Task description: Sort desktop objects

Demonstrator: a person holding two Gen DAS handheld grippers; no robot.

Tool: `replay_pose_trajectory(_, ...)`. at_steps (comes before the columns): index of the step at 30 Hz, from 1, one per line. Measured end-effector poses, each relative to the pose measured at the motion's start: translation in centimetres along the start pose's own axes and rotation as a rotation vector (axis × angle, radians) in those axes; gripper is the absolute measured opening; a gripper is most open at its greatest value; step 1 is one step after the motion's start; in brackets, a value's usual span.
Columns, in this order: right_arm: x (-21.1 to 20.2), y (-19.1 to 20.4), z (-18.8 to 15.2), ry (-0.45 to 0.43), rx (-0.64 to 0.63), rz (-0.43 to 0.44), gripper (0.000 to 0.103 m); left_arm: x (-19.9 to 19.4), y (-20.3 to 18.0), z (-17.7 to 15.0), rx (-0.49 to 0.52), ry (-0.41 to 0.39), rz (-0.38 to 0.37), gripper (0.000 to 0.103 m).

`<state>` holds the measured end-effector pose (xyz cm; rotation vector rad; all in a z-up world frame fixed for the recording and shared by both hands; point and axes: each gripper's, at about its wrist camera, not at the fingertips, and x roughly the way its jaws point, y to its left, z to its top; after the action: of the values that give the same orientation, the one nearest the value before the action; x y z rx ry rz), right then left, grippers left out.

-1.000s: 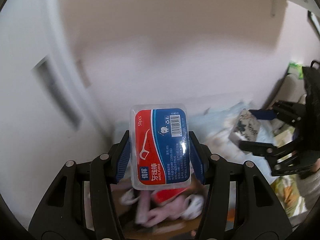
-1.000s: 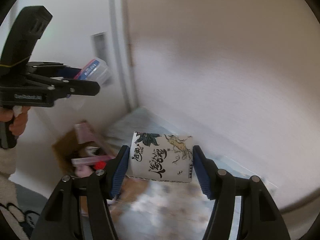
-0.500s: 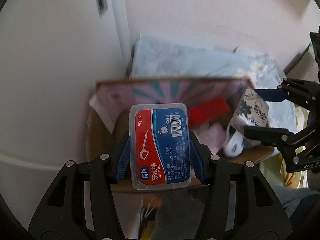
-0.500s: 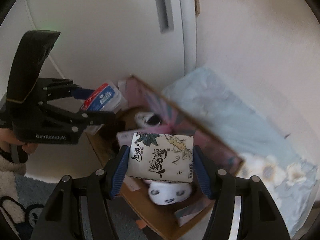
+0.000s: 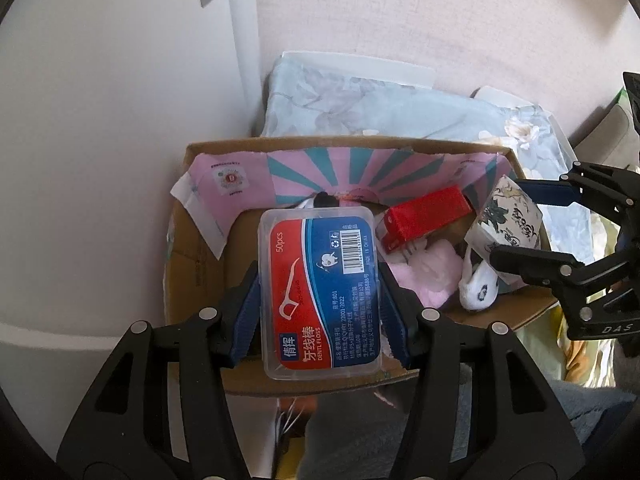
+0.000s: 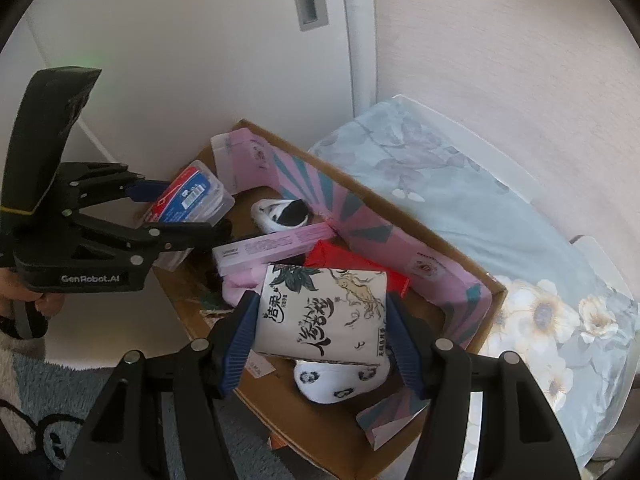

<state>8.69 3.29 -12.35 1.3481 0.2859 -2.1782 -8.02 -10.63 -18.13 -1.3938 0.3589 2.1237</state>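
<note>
My left gripper (image 5: 318,300) is shut on a clear dental floss box (image 5: 318,292) with a red and blue label, held over the left part of an open cardboard box (image 5: 200,240). My right gripper (image 6: 320,328) is shut on a white tissue pack (image 6: 322,316) printed with black calligraphy, held over the same cardboard box (image 6: 328,432). In the left wrist view the right gripper (image 5: 520,228) and the tissue pack (image 5: 504,220) hang over the box's right side. In the right wrist view the left gripper (image 6: 176,204) holds the floss box (image 6: 192,196) at the box's left end.
Inside the box lie a pink and teal paper liner (image 5: 352,172), a red packet (image 5: 424,216), pink items (image 6: 276,244) and white socks with black prints (image 6: 340,380). A floral cushion (image 6: 480,216) lies behind the box. White cabinet doors (image 6: 200,60) and a wall close the corner.
Both grippers have come down and tilted toward the cardboard box, which now fills the views. Each still holds its item. Little has moved in the last half second.
</note>
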Motion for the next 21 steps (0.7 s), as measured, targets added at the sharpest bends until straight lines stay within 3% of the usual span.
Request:
replay_pose_trajectory(1, 0.2, 0.0, 0.1, 0.004, 0.008, -0.013, 0.06, 0.0, 0.0, 0.3, -0.002, 0.007, 0.003, 0.063)
replay_pose_trajectory(2, 0.3, -0.1, 0.3, 0.009, 0.011, -0.018, 0.061, 0.0, 0.0, 0.6, -0.007, 0.016, 0.009, 0.089)
replay_pose_trajectory(3, 0.2, -0.1, 0.3, 0.011, 0.014, -0.019, 0.064, 0.1, 0.2, 0.8, -0.025, 0.024, 0.013, 0.097)
replay_pose_trajectory(4, 0.3, -0.2, 0.4, 0.017, 0.023, -0.016, 0.08, -0.2, 0.3, 1.0, -0.036, 0.019, -0.019, 0.102)
replay_pose_trajectory(5, 0.3, -0.3, 0.5, 0.019, 0.037, -0.019, 0.093, -0.5, 0.4, 1.1, -0.049, 0.014, -0.039, 0.103)
replay_pose_trajectory(7, 0.2, -0.6, 0.5, 0.007, 0.067, -0.008, 0.101, -0.7, 0.3, 1.5, -0.054, 0.016, -0.04, 0.103)
replay_pose_trajectory(11, -0.4, -1.2, 0.4, -0.001, 0.105, 0.002, 0.102, -1.0, -0.6, 1.9, 0.002, 0.01, 0.033, 0.103)
replay_pose_trajectory(21, -2.1, -1.1, 0.9, -0.023, 0.13, -0.05, 0.102, -2.8, -1.0, 3.2, -0.026, -0.022, 0.023, 0.103)
